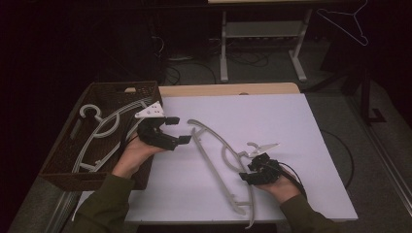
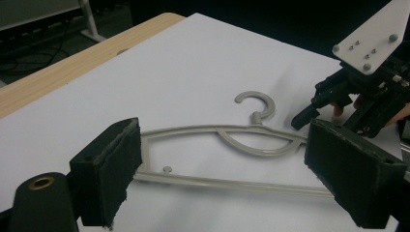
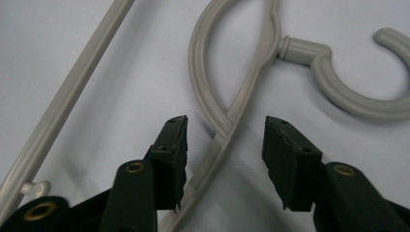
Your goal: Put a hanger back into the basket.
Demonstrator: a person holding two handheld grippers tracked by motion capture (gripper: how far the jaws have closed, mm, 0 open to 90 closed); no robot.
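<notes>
Grey plastic hanger [image 1: 221,160] lies flat on a white sheet [image 1: 272,126] covering the wooden table [image 1: 228,89]; its hook [image 1: 252,145] points right; the right gripper [image 1: 252,167] sits low at the hanger's curved shoulder, jaws spread narrowly either side of the bar, not clamping it; the left gripper [image 1: 177,130] hovers near the hanger's far end, jaws wide apart; a brown wicker basket [image 1: 60,165] at the left holds more pale hangers [image 1: 99,131].
</notes>
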